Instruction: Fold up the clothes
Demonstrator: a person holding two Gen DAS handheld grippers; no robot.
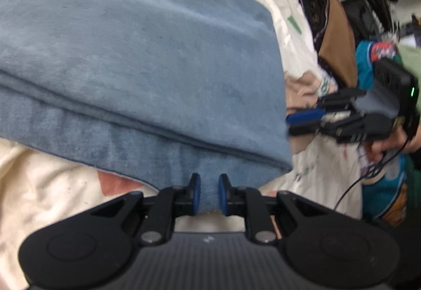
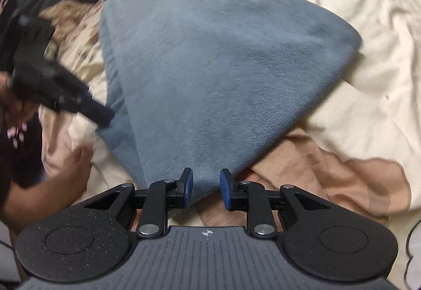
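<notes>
We are looking along two hand-held tools at a folded blue garment that is lying on a bed covered with a cream sheet printed with pink and tan patches. In the left wrist view the garment is filling the upper left and centre of the frame, folded in layers, and its near edge is running down between the blue pads of the left tool; the pads are pressing on that edge, so the left tool is clamped on the cloth. At the right edge of that frame the right tool is reaching in sideways, with a hand gripping its handle. A heap of other clothes is lying in the upper right.

In the right wrist view the garment is spreading across the centre, and its lower corner is sitting between the pads of the right tool, which are squeezing it. The left tool is blurred at the left, touching the garment's edge, and a bare hand is resting on the sheet below it
</notes>
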